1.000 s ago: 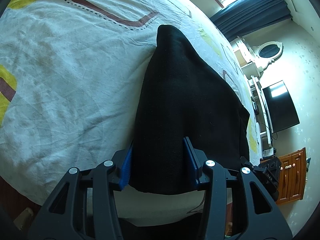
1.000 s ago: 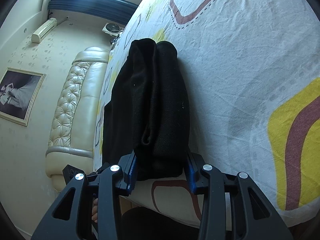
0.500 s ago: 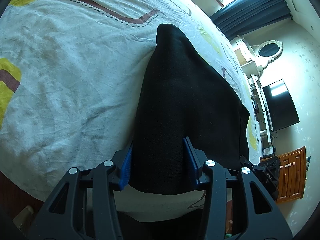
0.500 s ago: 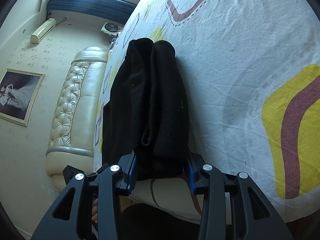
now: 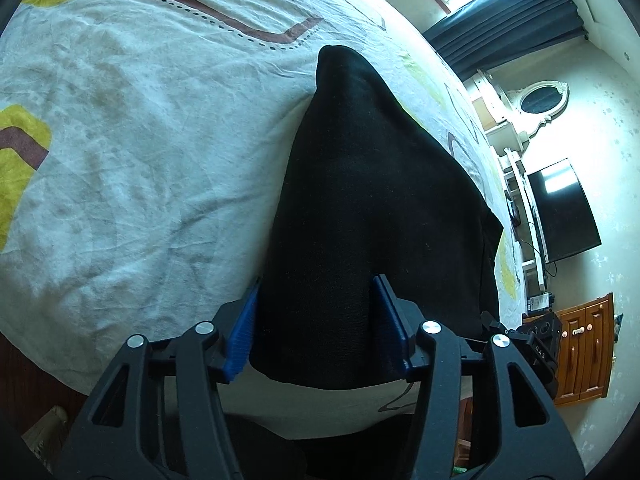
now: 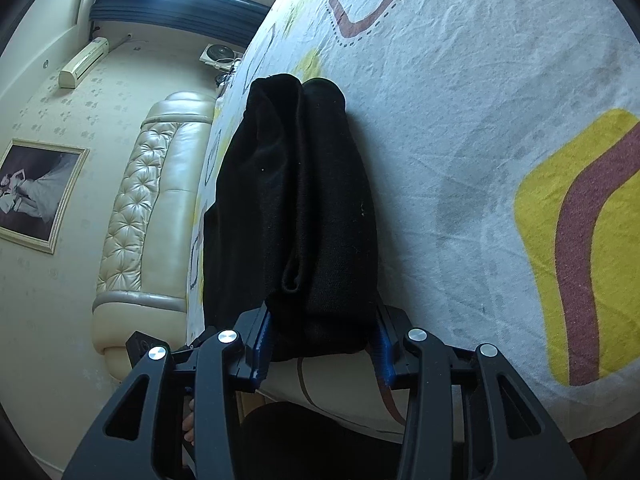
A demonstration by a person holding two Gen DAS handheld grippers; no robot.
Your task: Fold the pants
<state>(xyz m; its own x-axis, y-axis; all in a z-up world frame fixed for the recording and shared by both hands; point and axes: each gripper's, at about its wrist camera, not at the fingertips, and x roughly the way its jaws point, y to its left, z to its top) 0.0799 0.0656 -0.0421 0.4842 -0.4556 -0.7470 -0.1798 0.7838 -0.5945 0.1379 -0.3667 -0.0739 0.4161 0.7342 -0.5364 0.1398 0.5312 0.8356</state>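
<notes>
The black pants [image 5: 368, 208] lie folded in a long bundle on the patterned bed sheet [image 5: 132, 148], running away from me. My left gripper [image 5: 318, 320] straddles the near end; its jaws are opening, and the cloth still fills the space between the blue pads [image 5: 242, 328]. In the right wrist view the pants [image 6: 304, 208] show as thick stacked folds. My right gripper [image 6: 322, 328] has the other near corner between its pads [image 6: 262, 334]. Its jaws are opening slightly, with the fabric still touching both sides.
The bed sheet [image 6: 500, 160] spreads wide beside the pants. A padded cream headboard [image 6: 136, 220] and a framed picture [image 6: 36, 192] are on one side. A television [image 5: 564, 208], a wooden cabinet [image 5: 584, 352] and dark curtains [image 5: 512, 12] are on the other. The bed's edge is just below both grippers.
The left gripper's pads have spread a little apart around the pants. The right pads have barely widened. The pants and both hands have stayed in place.
</notes>
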